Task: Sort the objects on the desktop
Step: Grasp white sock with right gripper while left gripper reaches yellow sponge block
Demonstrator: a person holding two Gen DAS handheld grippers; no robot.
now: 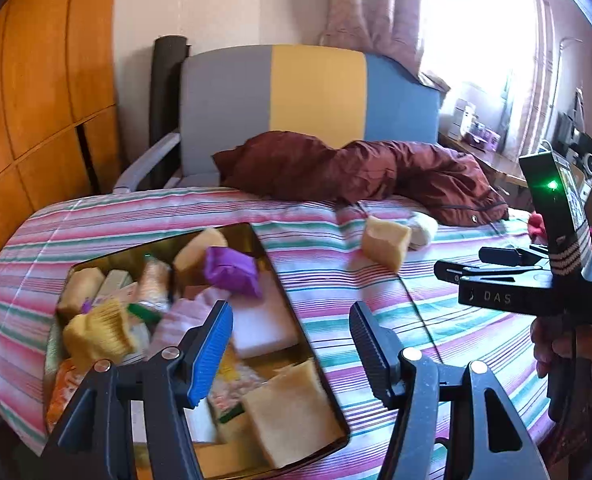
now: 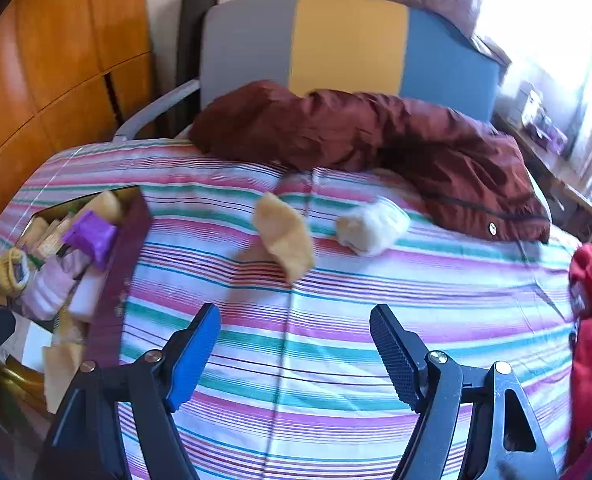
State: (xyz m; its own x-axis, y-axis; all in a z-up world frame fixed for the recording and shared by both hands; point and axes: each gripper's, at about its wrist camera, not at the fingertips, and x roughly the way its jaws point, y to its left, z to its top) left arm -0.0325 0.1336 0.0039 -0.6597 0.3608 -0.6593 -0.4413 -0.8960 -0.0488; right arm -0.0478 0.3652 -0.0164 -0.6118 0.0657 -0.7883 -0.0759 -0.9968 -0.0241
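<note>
While slightly blurred, tan sponge point(image 2: 284, 236) looks creased, perhaps soft.

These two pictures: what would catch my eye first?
Probably the striped bedspread filling both views, with a maroon jacket heaped at its far end. At the left sits a gold tray crammed with small packets, while a tan packet and a white one lie loose mid-bed.

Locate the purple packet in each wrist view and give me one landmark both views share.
Left wrist view: the purple packet lies in the gold tray, left of centre, above the left gripper.
Right wrist view: purple packet at the far left, in the same tray.
Shared landmark: the maroon jacket by the headboard.
</note>
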